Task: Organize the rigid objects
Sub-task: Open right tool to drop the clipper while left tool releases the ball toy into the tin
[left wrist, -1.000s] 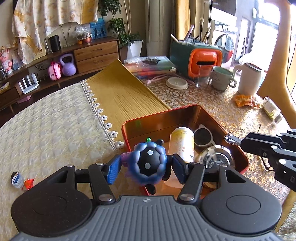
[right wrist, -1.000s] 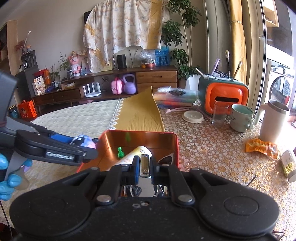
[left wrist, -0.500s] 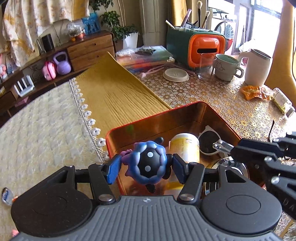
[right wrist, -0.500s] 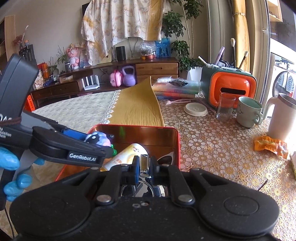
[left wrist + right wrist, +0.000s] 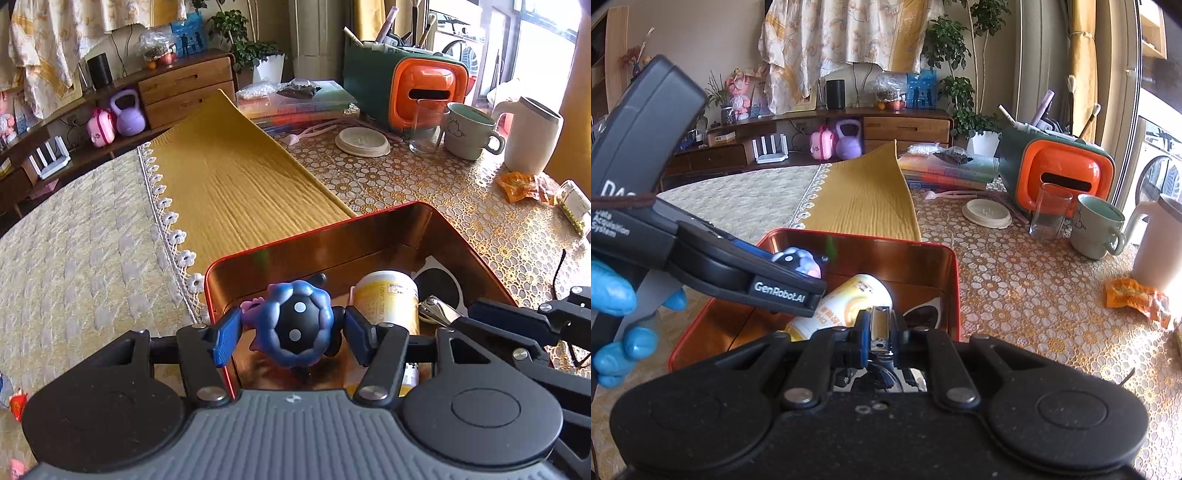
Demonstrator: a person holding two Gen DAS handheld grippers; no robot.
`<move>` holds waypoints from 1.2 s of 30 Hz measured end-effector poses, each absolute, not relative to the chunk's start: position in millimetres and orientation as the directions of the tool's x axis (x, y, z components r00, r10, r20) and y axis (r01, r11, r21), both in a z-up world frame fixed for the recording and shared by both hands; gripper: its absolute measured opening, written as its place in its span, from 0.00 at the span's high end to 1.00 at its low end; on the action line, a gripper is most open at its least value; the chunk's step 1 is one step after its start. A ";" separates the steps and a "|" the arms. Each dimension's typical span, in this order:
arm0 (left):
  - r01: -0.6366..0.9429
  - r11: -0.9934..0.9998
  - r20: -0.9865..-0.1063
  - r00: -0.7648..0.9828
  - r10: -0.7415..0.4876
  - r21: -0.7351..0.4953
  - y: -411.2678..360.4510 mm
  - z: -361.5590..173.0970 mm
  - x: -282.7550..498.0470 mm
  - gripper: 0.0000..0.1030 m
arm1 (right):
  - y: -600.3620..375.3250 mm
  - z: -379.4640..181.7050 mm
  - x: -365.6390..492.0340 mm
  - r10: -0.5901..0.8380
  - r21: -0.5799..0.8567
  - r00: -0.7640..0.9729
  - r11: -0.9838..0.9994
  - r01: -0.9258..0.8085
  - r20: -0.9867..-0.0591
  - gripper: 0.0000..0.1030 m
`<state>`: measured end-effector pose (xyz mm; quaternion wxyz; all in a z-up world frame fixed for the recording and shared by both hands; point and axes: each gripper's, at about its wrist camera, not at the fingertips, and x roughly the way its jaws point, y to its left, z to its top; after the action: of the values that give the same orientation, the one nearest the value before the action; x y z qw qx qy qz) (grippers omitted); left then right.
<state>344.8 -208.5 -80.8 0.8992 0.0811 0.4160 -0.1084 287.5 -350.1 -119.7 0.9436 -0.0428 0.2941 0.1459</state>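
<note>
My left gripper (image 5: 292,334) is shut on a blue and black spiky toy figure (image 5: 295,325) and holds it over the near left part of the red tin box (image 5: 317,229). In the box lie a yellow candy bottle (image 5: 388,295) and white-framed sunglasses (image 5: 439,280). My right gripper (image 5: 879,328) is shut on a small metal nail clipper (image 5: 881,326), just above the box's near edge (image 5: 955,280). The toy (image 5: 799,260) and the bottle (image 5: 849,302) also show in the right wrist view. The clipper's tip (image 5: 437,308) pokes in from the right in the left wrist view.
A yellow cloth runner (image 5: 229,173) lies beyond the box. To the right stand an orange and green organizer (image 5: 410,88), a glass (image 5: 424,125), a mug (image 5: 469,129), a white jug (image 5: 532,136), a round lid (image 5: 362,142) and an orange wrapper (image 5: 521,186).
Both grippers have moved forward over the box. The left one has carried the toy further in and lower; the right one still holds the clipper.
</note>
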 end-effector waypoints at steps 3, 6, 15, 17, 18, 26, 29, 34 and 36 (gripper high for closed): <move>0.268 0.961 -0.766 0.631 -0.125 0.063 -210.7 -82.2 346.1 0.43 | -349.5 -120.7 287.9 0.239 -0.004 0.785 0.956 -0.294 -0.572 0.87; 0.275 0.959 -0.770 0.625 -0.125 0.068 -212.8 -83.0 347.1 0.43 | -350.2 -121.4 287.2 0.232 -0.008 0.787 0.957 -0.289 -0.571 0.84; 0.280 0.957 -0.787 0.606 -0.118 0.072 -216.2 -87.0 346.3 0.43 | -357.9 -117.1 283.8 0.227 0.012 0.797 0.964 -0.265 -0.560 0.71; 0.285 0.955 -0.786 0.607 -0.116 0.079 -216.6 -86.5 343.4 0.43 | -360.0 -115.2 282.9 0.228 0.022 0.798 0.965 -0.261 -0.558 0.68; 0.287 0.955 -0.786 0.606 -0.118 0.078 -216.4 -86.1 342.0 0.43 | -360.8 -114.4 282.4 0.228 0.024 0.798 0.966 -0.259 -0.558 0.66; 0.299 0.946 -0.771 0.630 -0.099 0.123 -217.8 -78.6 325.8 0.36 | -362.0 -107.9 270.3 0.239 0.039 0.794 0.964 -0.262 -0.559 0.63; 0.301 0.949 -0.764 0.633 -0.122 0.098 -214.0 -71.6 320.5 0.31 | -361.9 -103.8 264.7 0.241 0.041 0.796 0.964 -0.263 -0.555 0.63; 0.296 0.954 -0.749 0.644 -0.156 0.055 -207.1 -59.5 304.6 0.26 | -361.4 -94.5 255.3 0.252 0.055 0.796 0.962 -0.267 -0.550 0.60; 0.294 0.955 -0.744 0.645 -0.174 0.033 -202.6 -55.1 297.6 0.26 | -360.2 -90.8 250.6 0.257 0.056 0.796 0.961 -0.272 -0.548 0.56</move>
<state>297.6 -202.6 -55.1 0.9038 0.0754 0.4009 -0.1294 250.6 -360.2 -90.8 0.9475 -0.0130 0.2872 0.1397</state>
